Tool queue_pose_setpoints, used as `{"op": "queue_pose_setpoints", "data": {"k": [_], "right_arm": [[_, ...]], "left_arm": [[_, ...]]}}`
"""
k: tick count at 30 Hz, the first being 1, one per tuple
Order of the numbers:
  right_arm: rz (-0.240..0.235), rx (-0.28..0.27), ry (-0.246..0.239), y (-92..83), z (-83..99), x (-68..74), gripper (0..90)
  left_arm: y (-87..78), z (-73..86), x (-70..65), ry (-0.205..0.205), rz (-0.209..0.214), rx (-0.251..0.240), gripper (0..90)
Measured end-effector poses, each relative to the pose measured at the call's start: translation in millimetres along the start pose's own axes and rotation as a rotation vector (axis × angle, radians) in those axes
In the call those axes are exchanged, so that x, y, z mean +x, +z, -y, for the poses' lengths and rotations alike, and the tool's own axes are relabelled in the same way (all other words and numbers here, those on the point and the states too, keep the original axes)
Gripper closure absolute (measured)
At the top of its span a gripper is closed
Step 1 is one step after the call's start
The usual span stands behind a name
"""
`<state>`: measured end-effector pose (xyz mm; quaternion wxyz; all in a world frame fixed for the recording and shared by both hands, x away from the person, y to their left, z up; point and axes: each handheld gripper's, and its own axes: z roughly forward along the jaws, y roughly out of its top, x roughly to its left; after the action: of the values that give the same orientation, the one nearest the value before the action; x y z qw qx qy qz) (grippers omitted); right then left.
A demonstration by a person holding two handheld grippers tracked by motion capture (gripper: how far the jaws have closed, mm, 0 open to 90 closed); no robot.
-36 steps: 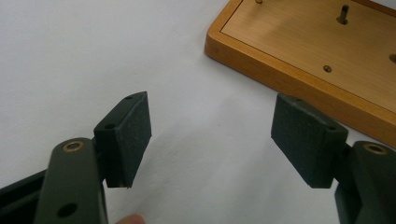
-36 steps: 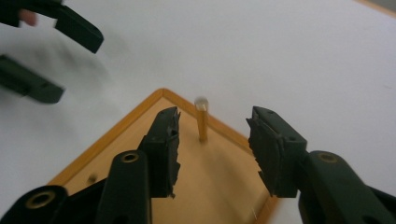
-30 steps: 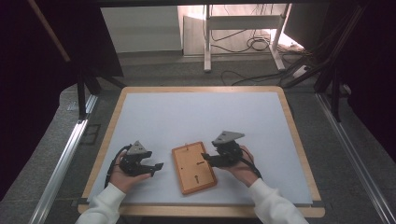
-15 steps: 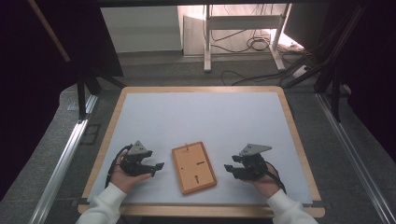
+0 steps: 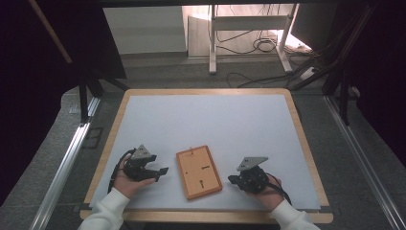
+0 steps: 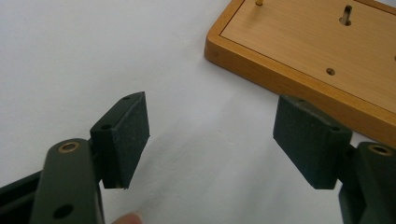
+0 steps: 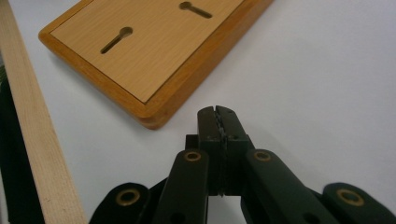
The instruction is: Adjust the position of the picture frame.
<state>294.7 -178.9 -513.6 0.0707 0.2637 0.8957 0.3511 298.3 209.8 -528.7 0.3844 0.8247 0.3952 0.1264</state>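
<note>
Flat rectangular wooden board with 2 keyhole slots [image 5: 198, 172] lies on white table mat [image 5: 206, 120], between grippers. Right gripper [image 7: 218, 112] beside it: jaws just closed, pads together, nothing between. Left gripper [image 6: 212, 140]: jaws wide, nothing held.

A wooden board [image 5: 198, 172] lies flat on the white desk [image 5: 206, 124], near its front edge, two slots and a small peg visible on its face. A person's white-sleeved hands flank it, each holding a black tool. The left tool [image 5: 160, 171] rests just beside the board, jaws apart and pointed toward it. The right tool [image 5: 231, 180], jaws having just closed on nothing, sits apart from the board's right edge.
</note>
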Motion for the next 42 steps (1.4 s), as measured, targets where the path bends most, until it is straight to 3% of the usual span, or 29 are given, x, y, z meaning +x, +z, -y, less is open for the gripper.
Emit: {"op": "queue_pose_setpoints", "data": {"k": [6,10,15,23,42], "right_arm": [[-0.042,0.028,-0.032,9.7,0.6,12.6,90.0],[-0.014,0.043,-0.055,11.9,-0.7,19.7,90.0],[-0.027,0.043,-0.049,11.5,-0.2,21.3,90.0],[-0.057,0.047,-0.070,18.9,-5.2,40.4,90.0],[-0.067,0.032,-0.080,32.3,-13.1,53.7,90.0]], "left_arm": [[0.7,0.2,-0.2,-0.001,0.003,0.003,26.9],[0.9,0.3,-0.3,0.001,0.003,0.003,26.9],[0.5,0.3,-0.1,-0.001,0.002,0.002,26.9],[0.3,0.3,0.2,0.001,0.001,0.003,26.9],[0.4,0.2,-0.3,0.008,0.003,0.006,26.9]]}}
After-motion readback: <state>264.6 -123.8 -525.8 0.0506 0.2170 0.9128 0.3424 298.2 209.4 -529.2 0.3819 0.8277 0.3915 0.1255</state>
